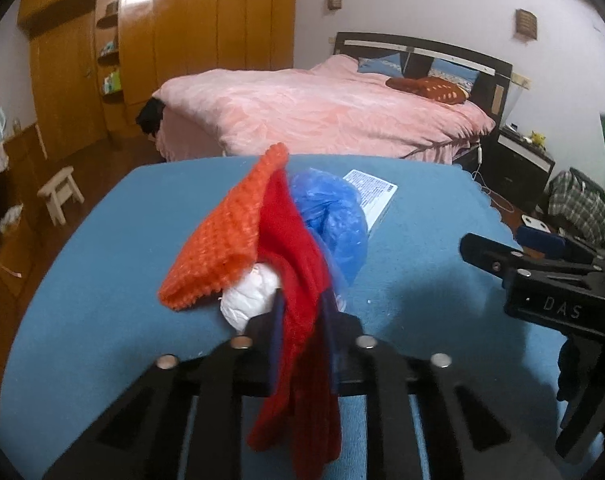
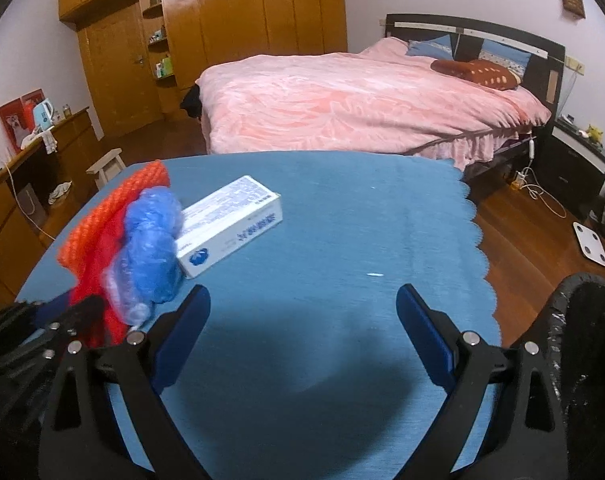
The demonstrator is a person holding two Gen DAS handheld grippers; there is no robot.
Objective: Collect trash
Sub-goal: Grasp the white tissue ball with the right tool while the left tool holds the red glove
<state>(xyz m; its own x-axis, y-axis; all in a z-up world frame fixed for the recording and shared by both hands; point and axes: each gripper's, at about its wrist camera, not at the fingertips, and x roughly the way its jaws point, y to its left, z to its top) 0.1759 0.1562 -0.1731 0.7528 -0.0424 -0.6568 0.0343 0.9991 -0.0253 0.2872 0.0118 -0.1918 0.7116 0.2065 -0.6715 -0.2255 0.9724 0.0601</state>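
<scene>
1. Trash scattered at the far left part of a blue-covered worktop (image 2: 342, 208), with a pink bed (image 2: 362, 96) beyond; probably laid out there to be gathered piece by piece.
2. Black-lined bin (image 2: 582, 344) at the right edge of the right wrist view, beside the worktop; likely the drop point, hence close to the right hand.
3. White carton (image 2: 230, 226) lying flat on the cloth, its near end touching the blue plastic; not yet picked up.
4. Red mesh netting (image 1: 298, 280) with an orange foam net (image 1: 222, 236) attached, pinched in the left tool (image 1: 298, 320), jaws nearly closed on the fabric; netting draped down between the fingers and rising above them, so apparently lifted clear of the cloth.
5. Crumpled blue plastic bag (image 1: 334, 220) just behind the netting; held or merely resting against it, cannot tell.
6. White crumpled wad (image 1: 246, 300) low beside the left tool, on the worktop or caught with the netting, unclear.
7. Right tool (image 2: 302, 328) spread wide and empty over bare cloth, near the carton; seemingly ready for the next piece.
</scene>
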